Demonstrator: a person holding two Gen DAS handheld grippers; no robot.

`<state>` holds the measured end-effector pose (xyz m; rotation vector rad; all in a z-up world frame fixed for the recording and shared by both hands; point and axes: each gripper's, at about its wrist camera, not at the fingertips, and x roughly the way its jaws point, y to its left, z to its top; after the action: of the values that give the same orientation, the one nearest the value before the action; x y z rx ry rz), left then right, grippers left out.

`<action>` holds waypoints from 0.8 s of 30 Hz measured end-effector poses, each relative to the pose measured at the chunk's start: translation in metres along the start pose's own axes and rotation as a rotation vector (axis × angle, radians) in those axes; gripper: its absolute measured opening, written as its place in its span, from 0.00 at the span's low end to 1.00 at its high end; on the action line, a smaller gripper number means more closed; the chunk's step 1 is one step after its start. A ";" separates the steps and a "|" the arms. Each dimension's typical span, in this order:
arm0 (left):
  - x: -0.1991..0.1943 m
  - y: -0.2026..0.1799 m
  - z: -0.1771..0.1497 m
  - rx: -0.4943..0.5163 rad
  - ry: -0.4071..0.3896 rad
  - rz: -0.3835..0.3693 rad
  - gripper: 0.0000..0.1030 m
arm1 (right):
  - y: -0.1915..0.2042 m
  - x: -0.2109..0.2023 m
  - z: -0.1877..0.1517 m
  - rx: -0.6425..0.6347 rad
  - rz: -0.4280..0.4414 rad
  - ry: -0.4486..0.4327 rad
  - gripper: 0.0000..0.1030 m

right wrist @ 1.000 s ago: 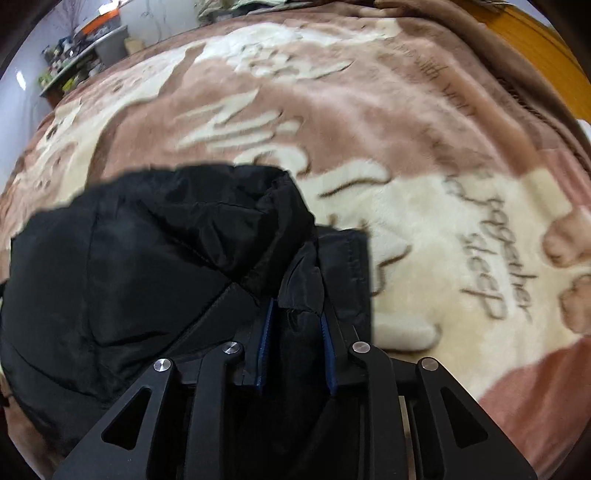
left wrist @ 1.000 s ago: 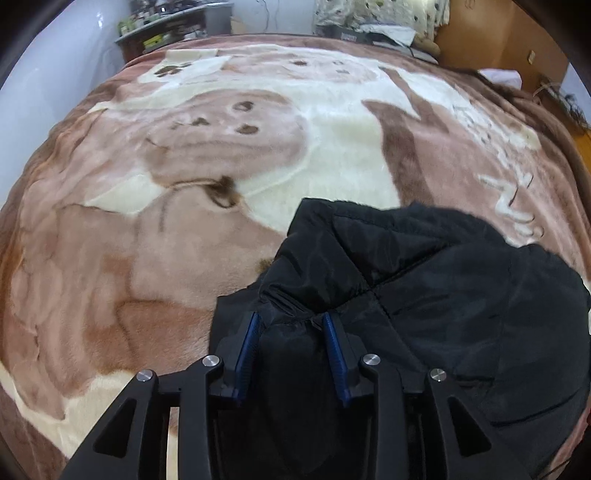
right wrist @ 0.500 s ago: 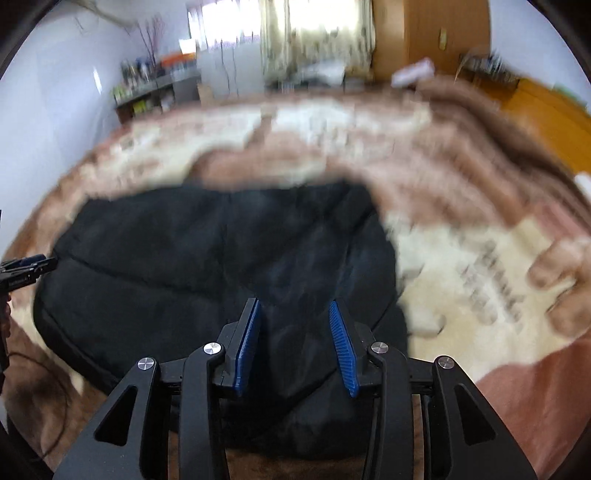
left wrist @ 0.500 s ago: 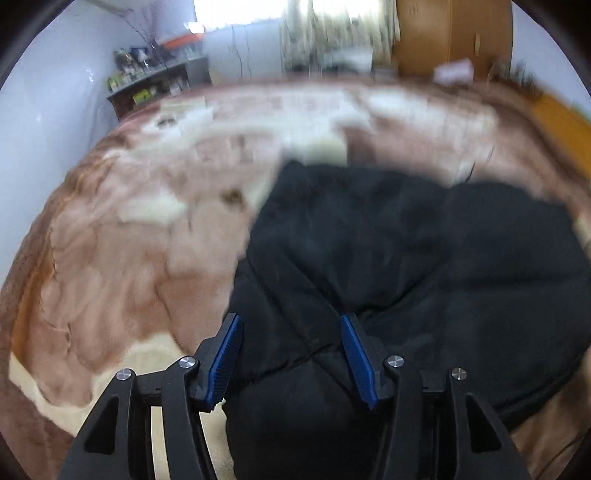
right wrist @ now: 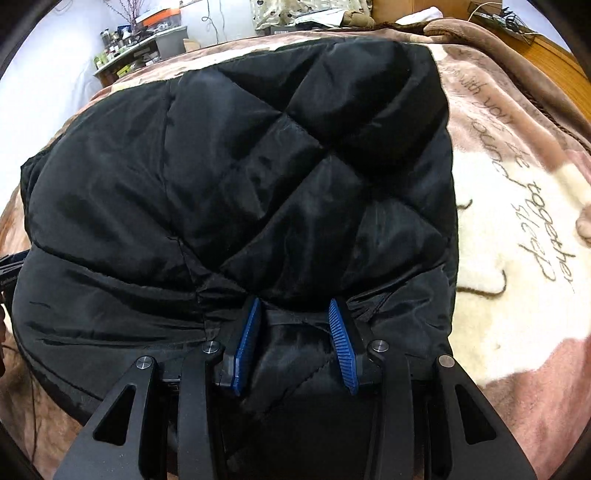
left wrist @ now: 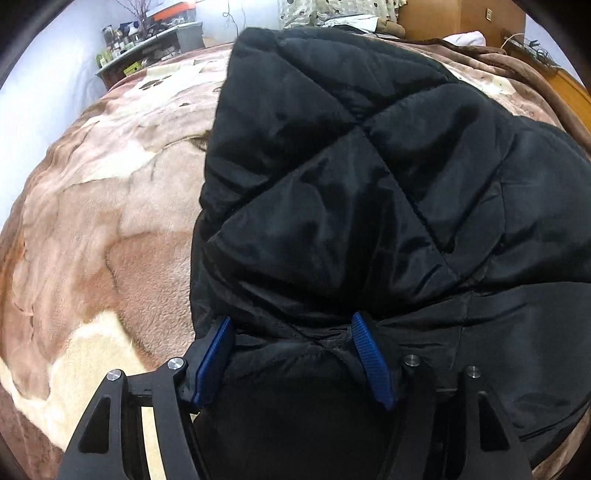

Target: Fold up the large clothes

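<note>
A black quilted jacket (left wrist: 351, 184) lies folded over on a brown and cream blanket (left wrist: 110, 221). My left gripper (left wrist: 291, 321) points down at the near left edge of the jacket. Its jaws are opening, with a ridge of black cloth lying loosely between the blue pads (left wrist: 216, 354). In the right wrist view the jacket (right wrist: 258, 166) fills the middle, and the blanket (right wrist: 517, 221) shows lettering beside it. My right gripper (right wrist: 293, 304) stands open over the near right edge, with slack cloth between its pads (right wrist: 341, 343).
The blanket covers a wide bed. A shelf with jars and boxes (left wrist: 147, 40) stands against the far left wall. Wooden furniture (left wrist: 428, 14) and a pile of patterned cloth (right wrist: 295, 11) lie past the far edge of the bed.
Both grippers held bunched jacket cloth a second ago. They have come down with it, the jacket now lies folded over, and both pairs of jaws have widened off the cloth.
</note>
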<state>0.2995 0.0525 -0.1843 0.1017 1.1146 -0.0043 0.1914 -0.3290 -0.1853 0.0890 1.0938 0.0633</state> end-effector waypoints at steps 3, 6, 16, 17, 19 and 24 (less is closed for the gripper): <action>0.003 0.000 0.000 -0.017 0.004 -0.003 0.65 | -0.005 0.003 0.000 0.020 0.019 0.003 0.38; 0.000 0.003 0.001 -0.026 0.000 -0.003 0.66 | -0.004 -0.002 0.004 0.000 -0.008 0.005 0.38; -0.072 0.029 -0.012 -0.068 -0.109 -0.025 0.67 | 0.004 -0.094 -0.016 0.012 0.026 -0.191 0.39; -0.077 0.029 -0.019 -0.063 -0.118 -0.019 0.67 | 0.003 -0.096 -0.021 0.007 0.028 -0.191 0.43; -0.072 0.022 -0.032 -0.030 -0.112 -0.001 0.67 | 0.002 -0.084 -0.031 -0.010 0.025 -0.145 0.45; -0.030 0.017 -0.039 -0.064 -0.038 -0.005 0.75 | -0.001 -0.036 -0.032 -0.027 0.009 -0.050 0.45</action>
<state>0.2521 0.0716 -0.1729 0.0415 1.0761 0.0246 0.1461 -0.3321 -0.1683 0.0715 1.0422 0.0836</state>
